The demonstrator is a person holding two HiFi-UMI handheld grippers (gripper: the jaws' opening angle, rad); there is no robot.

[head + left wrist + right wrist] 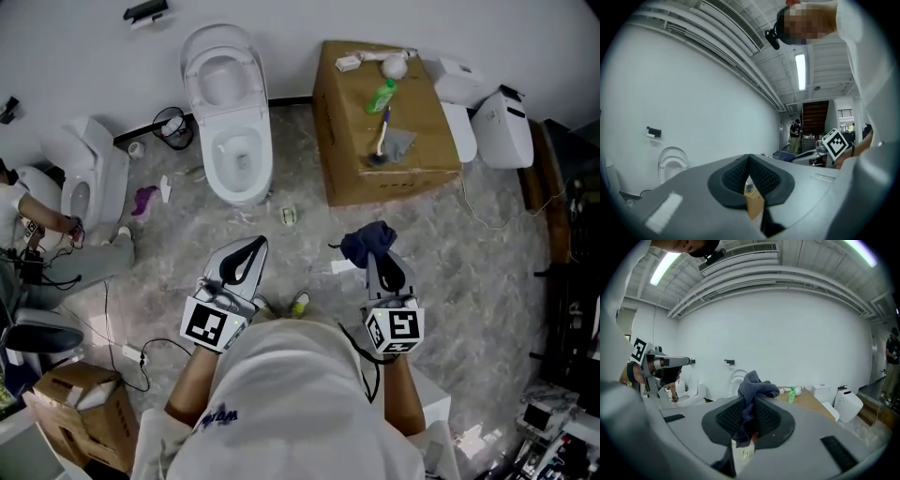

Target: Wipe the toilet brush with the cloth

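where the right tongs (749, 404) pinch it, the navy cloth (758, 386) bunches.

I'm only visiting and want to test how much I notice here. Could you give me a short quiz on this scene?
1. True or false: the left gripper has its jaws shut with nothing between them.
2. What does the right gripper hold? A) a sponge B) a dark blue cloth C) a cup
3. Fill in: the green bottle rests on top of the cardboard ____.

Key: 1 true; 2 B; 3 box.
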